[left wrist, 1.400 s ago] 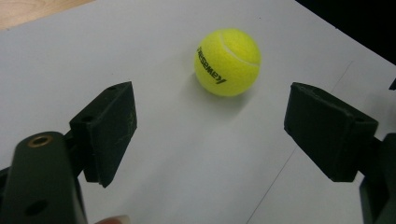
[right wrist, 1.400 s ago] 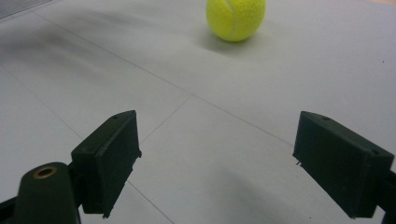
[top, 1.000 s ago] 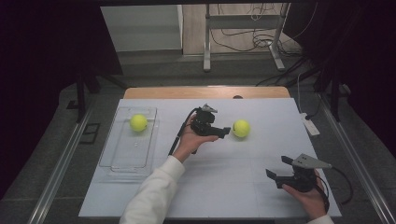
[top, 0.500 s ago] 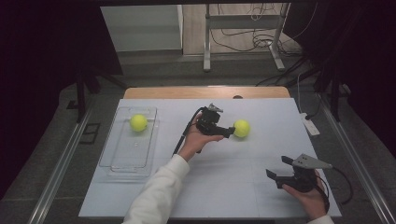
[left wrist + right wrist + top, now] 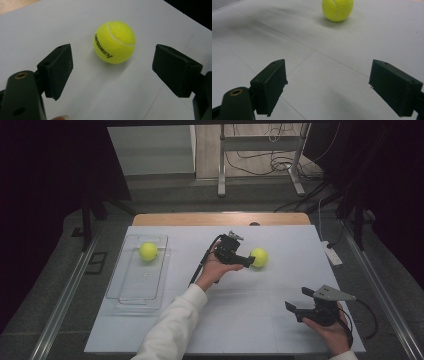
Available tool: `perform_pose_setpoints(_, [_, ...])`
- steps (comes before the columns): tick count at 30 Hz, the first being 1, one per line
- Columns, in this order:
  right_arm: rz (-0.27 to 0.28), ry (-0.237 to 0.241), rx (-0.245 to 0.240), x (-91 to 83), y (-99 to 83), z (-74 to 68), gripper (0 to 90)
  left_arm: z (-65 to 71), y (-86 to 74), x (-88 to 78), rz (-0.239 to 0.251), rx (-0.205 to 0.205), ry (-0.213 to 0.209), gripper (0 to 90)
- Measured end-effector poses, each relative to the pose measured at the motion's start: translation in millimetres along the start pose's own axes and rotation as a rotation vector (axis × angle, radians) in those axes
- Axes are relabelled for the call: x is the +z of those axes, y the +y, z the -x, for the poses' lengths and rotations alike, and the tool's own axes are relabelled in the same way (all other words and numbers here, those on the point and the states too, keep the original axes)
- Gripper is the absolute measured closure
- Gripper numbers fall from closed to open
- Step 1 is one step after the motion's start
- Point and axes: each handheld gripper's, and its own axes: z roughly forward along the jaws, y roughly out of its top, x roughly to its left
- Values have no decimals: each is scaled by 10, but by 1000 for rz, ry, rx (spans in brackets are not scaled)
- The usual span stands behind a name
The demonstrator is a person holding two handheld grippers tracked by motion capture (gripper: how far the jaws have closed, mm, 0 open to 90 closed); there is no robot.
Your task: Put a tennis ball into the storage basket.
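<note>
Two tennis balls (image 5: 148,251) in the high view; both grippers' jaws gape, released.

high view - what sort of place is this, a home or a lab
Probably a lab or recording workspace, not a home: a white-covered table on metal rails, loose cables on the floor beyond it, and a test layout of two tennis balls and a clear tray.

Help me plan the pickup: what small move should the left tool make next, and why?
Probably ease the left tool forward until the ball sits between its jaws, then close. The jaws stand open and wider than the ball, which lies on the table just ahead of them, untouched. The other ball already sits in the tray.
</note>
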Motion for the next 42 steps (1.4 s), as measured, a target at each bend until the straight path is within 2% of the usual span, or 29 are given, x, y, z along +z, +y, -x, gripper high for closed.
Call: perform_pose_setpoints(42, [-4,-1,-2,-9,-10,4,147,27,66,386,-56,14,-5,163])
